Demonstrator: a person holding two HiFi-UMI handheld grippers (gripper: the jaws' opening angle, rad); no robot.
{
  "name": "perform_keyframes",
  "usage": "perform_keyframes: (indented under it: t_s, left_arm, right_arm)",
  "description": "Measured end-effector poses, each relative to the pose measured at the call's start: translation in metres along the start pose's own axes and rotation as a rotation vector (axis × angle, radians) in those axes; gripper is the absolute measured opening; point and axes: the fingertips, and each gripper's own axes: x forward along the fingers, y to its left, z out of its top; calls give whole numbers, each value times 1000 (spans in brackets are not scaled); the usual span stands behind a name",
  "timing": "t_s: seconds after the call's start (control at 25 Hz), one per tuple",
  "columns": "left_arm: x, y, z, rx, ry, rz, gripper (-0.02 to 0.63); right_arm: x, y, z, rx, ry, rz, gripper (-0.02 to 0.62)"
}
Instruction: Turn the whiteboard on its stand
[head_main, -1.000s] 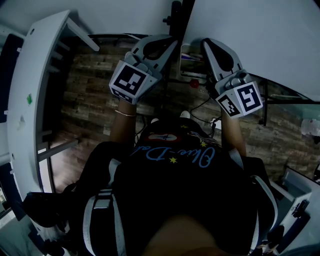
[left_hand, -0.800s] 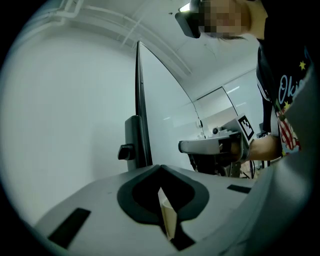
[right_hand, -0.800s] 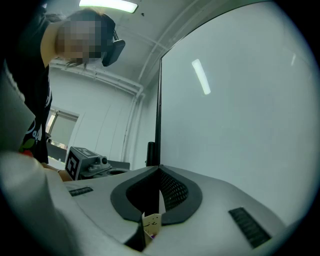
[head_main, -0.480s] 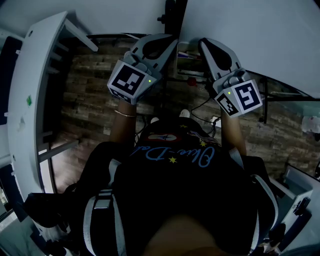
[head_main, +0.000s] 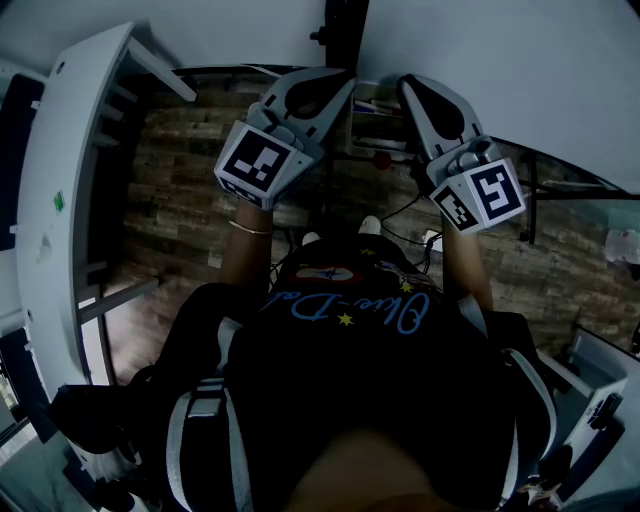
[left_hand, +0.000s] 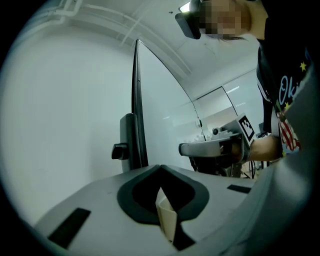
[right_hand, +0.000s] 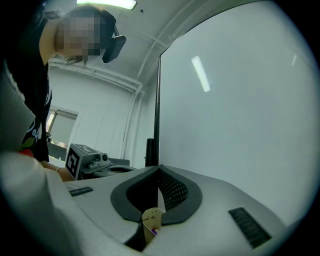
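Observation:
The whiteboard (head_main: 500, 70) fills the top of the head view, its dark stand post (head_main: 340, 30) in the middle. My left gripper (head_main: 335, 82) and right gripper (head_main: 408, 85) are raised side by side against its lower edge. In the left gripper view the board (left_hand: 65, 125) stands edge-on (left_hand: 137, 100) beside the post with a black knob (left_hand: 119, 151). The left gripper (left_hand: 160, 166) is shut with nothing between its jaws. The right gripper (right_hand: 159, 167) is shut too, its tips in line with the board's dark edge (right_hand: 158, 100). I cannot tell whether they touch it.
A white desk (head_main: 60, 200) runs along the left over the wood-pattern floor (head_main: 180, 200). Cables (head_main: 400, 215) and a small red thing (head_main: 382, 160) lie under the board by the stand. White furniture (head_main: 600, 380) sits at the lower right.
Both grippers have edged slightly up towards the board's lower edge, and the post sits a little further left in view. Both pairs of jaws look the same as before.

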Motion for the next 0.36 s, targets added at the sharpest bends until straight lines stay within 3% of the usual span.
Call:
perform_keyframes:
  t_s: [0.36]
  left_arm:
    - [6,1,1,-7,-3,3,25]
  right_arm:
    - [1,-7,-2,7,2,5,21]
